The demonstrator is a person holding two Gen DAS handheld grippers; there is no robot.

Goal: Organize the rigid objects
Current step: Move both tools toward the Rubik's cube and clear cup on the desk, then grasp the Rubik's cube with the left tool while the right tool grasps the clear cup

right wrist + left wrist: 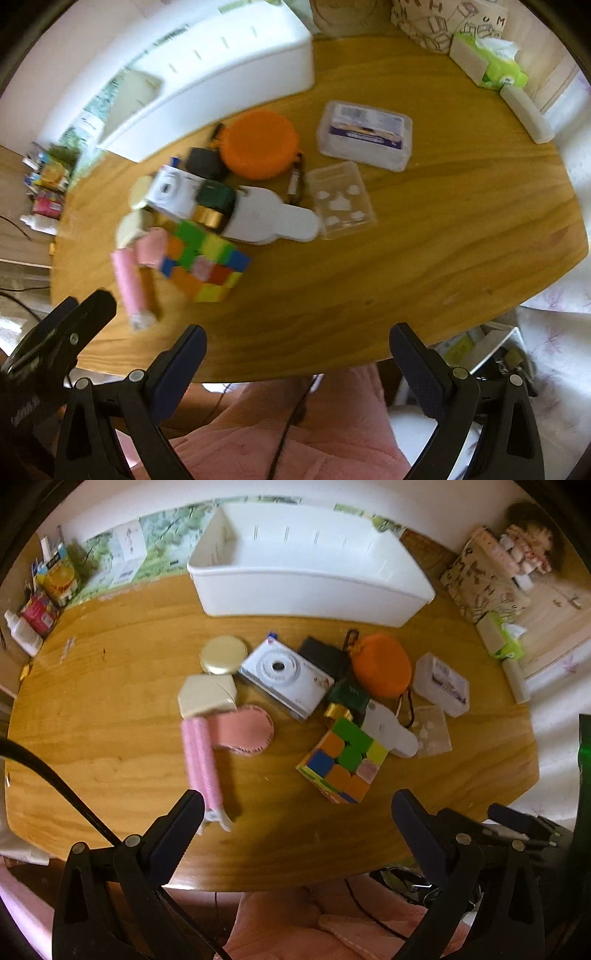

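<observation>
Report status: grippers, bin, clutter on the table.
Left gripper open, empty. Right gripper open, empty. White bin empty at table's far side. Cube, camera, orange case still loose; path clear.

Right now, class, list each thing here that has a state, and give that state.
white bin: upright, open-topped, nothing visible inside.
puzzle cube: scrambled, on the table.
camera: lying flat, lens up.
orange round case: closed.
clear lidded box: closed.
tissue pack: open, tissue sticking out.
left gripper: jaws open, empty.
right gripper: jaws open, empty.
</observation>
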